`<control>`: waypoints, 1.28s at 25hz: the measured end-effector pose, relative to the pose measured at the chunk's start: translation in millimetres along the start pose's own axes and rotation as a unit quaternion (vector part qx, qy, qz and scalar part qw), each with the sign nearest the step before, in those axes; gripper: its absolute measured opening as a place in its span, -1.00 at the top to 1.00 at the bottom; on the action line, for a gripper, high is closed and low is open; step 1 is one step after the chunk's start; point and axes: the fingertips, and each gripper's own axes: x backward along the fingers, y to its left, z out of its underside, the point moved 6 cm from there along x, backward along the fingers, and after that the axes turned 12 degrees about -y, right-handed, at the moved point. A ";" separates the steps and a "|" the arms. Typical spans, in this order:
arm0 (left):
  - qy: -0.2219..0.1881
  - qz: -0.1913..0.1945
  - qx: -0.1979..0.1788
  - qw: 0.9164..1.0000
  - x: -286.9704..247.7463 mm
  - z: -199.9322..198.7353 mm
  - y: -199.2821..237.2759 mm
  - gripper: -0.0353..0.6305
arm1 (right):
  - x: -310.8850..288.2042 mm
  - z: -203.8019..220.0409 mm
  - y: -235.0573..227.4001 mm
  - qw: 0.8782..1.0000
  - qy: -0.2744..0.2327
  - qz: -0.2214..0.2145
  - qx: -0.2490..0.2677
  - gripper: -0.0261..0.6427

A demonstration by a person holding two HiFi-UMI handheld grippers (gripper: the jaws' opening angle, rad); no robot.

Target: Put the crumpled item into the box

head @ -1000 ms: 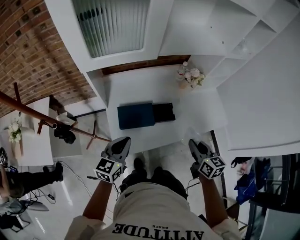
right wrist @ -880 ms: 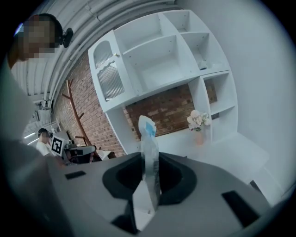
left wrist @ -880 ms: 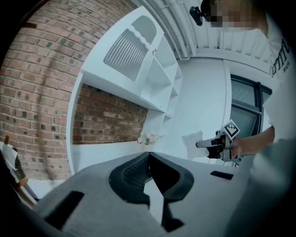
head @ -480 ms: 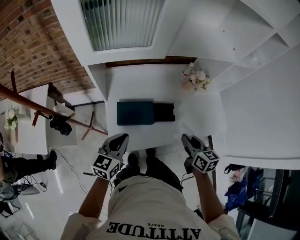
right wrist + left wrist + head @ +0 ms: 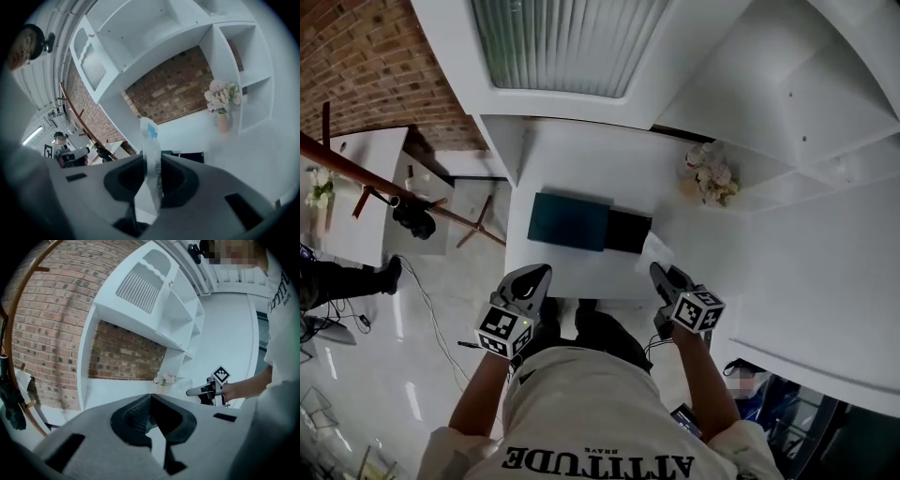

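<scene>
Currently the right gripper (image 5: 660, 274) has its jaws nearly together, pinching a thin clear crumpled plastic wrapper with a blue mark (image 5: 151, 154). The wrapper sticks up past the tips, above the front of the white table (image 5: 581, 164), just right of the flat dark teal box (image 5: 572, 220) and its black section (image 5: 628, 232). The left gripper (image 5: 536, 277) has its jaws closed tip to tip, nothing in them.

Risks: the wrapper is light and held by a narrow strip, so it could slip out or flutter wide on release. Can't tell which part of the box is open, so it may land on a lid.

Room: the box sits near the table's front edge. Bare tabletop lies behind it, pink flowers in a vase (image 5: 710, 176) are well apart, and white shelving (image 5: 787, 103) stands beyond.
</scene>
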 end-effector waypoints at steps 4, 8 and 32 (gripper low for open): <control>0.004 -0.032 0.006 0.999 -2.9 7.5 -5.7 0.82 | -20.8 7.0 -23.4 0.999 0.028 -0.018 -0.015 0.69; 0.009 -0.057 0.010 0.998 -7.7 16.5 -11.7 0.82 | -42.6 18.4 -47.3 0.998 0.051 -0.024 -0.026 0.68; 0.034 -0.129 0.042 0.990 -21.6 52.5 -25.5 0.82 | -169.9 91.2 -109.1 0.969 0.229 -0.070 0.065 0.69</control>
